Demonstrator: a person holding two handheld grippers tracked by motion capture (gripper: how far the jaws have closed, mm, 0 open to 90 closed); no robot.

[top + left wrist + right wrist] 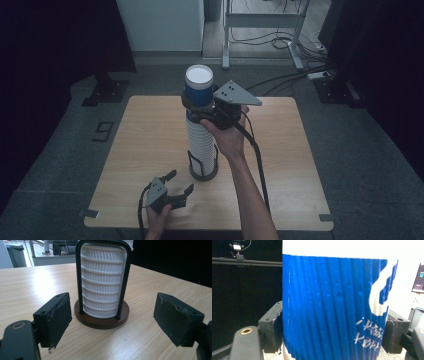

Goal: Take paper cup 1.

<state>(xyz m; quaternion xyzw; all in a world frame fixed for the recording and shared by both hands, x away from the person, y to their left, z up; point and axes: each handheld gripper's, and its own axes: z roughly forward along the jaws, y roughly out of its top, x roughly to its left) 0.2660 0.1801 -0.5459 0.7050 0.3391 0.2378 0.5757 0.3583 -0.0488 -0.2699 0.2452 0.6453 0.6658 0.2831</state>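
A tall stack of white ribbed cups (pixel 200 142) stands upside down in a holder (pixel 204 175) with a brown round base and black wire hoops, near the middle of the wooden table (pixel 145 130). On top sits a blue and white ribbed cup (pixel 198 86), also upside down. My right gripper (pixel 199 109) is shut on this blue cup (pixel 324 302); in the right gripper view (pixel 333 330) both pads press its sides. My left gripper (pixel 181 181) rests open near the table's front edge, its jaws (pixel 112 315) facing the holder base (pixel 100 321) and white cups (pixel 103 280) without touching them.
Tape marks sit at the table's front corners (pixel 90 213). Grey carpet surrounds the table. A metal frame (pixel 262 22) and loose cables (pixel 295 75) lie on the floor behind it. Dark curtains hang at both sides.
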